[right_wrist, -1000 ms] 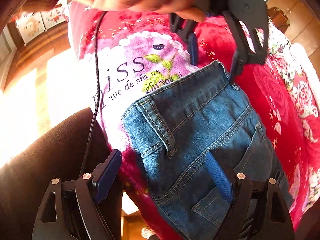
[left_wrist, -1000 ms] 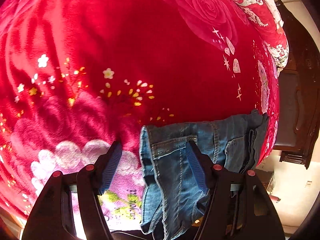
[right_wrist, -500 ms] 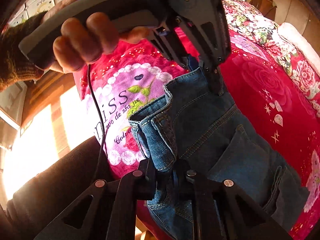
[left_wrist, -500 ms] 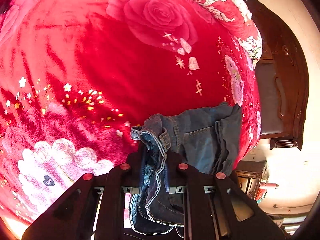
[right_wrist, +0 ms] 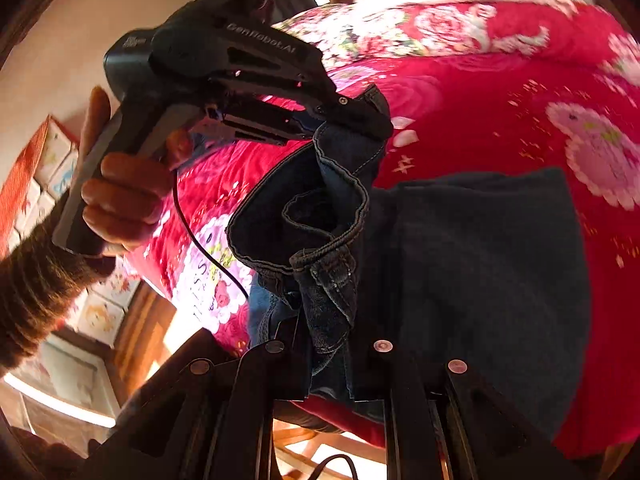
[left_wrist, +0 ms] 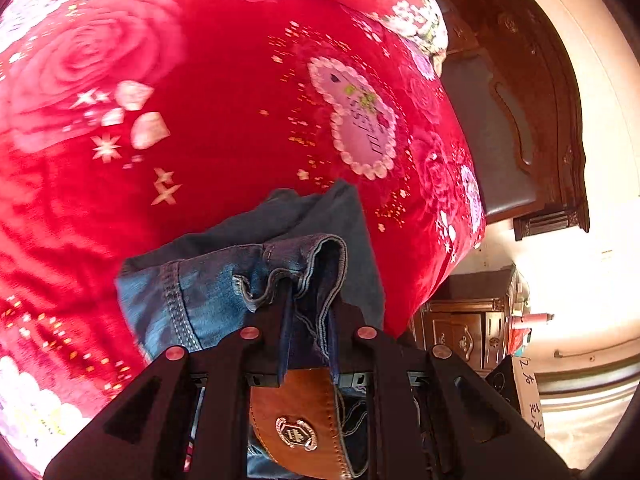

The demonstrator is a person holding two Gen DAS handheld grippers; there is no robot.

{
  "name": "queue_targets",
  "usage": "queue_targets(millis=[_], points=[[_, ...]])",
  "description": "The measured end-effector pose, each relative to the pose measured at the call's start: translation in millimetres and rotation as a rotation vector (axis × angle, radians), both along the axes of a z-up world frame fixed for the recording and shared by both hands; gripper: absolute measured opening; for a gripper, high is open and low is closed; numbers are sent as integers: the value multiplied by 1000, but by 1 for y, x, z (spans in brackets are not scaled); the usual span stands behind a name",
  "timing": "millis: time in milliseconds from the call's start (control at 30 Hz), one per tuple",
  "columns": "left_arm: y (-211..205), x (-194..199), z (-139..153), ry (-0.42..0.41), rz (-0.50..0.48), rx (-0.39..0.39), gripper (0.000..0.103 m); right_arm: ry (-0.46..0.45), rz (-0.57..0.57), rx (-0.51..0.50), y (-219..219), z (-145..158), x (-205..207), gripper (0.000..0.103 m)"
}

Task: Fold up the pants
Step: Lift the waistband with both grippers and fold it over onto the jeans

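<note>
Blue denim pants (left_wrist: 224, 280) hang lifted over the red rose blanket (left_wrist: 224, 112). My left gripper (left_wrist: 308, 300) is shut on the waistband, with the brown leather patch (left_wrist: 296, 412) between its arms. My right gripper (right_wrist: 328, 320) is shut on the waistband's other end. In the right wrist view the pants (right_wrist: 480, 280) hang dark and doubled. The left gripper (right_wrist: 360, 120) shows there too, pinching the far corner of the waistband, held by a hand (right_wrist: 120, 188).
The bed's dark wooden headboard (left_wrist: 520, 128) stands at the right, with a wooden cabinet (left_wrist: 468, 332) below it. The blanket's edge (right_wrist: 192, 280) drops to a sunlit floor. A black cable (right_wrist: 200, 232) hangs from the left gripper.
Both grippers closed on the waistband and lifted it off the blanket. The pants now hang between them, carried toward the middle of the bed.
</note>
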State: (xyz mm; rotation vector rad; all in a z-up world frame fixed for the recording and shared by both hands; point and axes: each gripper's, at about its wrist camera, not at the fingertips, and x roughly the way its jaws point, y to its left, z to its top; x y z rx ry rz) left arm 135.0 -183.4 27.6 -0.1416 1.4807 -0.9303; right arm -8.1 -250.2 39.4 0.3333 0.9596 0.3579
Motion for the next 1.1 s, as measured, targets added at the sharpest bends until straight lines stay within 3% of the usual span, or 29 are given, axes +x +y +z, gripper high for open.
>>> queue_targets(millis=[100,233,300,400,500,567,600,633,667,733,833,1000,1067,1100], points=[[-61,-12,-14,33,-51,14,12,65,-160,123,-61,-11,-17,12],[-118,-27,-45,62,-68,133,14,171,-311,226,-118,-35,-34,21],[-131,-31,-52,85,-73,187,14,234,-334,257,-130,-46,-39,26],[-128,-34,-40,137,-100,140,14,273,-346,241,-138,-49,-50,32],[-102,-26,-5,85,-85,46,20,269,-360,246,-153,-41,-67,45],[-71,-18,18,30,-43,-24,45,235,-417,259,-174,-30,-75,46],[-54,-14,24,-10,0,-31,73,206,-442,272,-185,-24,-75,51],[-37,-12,28,-57,53,-20,83,180,-463,283,-193,-20,-73,56],[-19,-12,26,-93,102,6,83,157,-485,290,-200,-15,-68,65],[10,-12,12,-62,163,27,83,116,-494,300,-208,-10,-50,71],[48,-17,-24,59,269,26,83,108,-421,311,-202,-16,-2,71],[53,-32,-58,110,326,63,81,188,-372,241,-177,-47,59,71],[41,-32,-61,83,318,92,65,196,-338,223,-166,-58,71,51],[36,-31,-61,58,313,126,56,194,-315,178,-161,-59,75,32]])
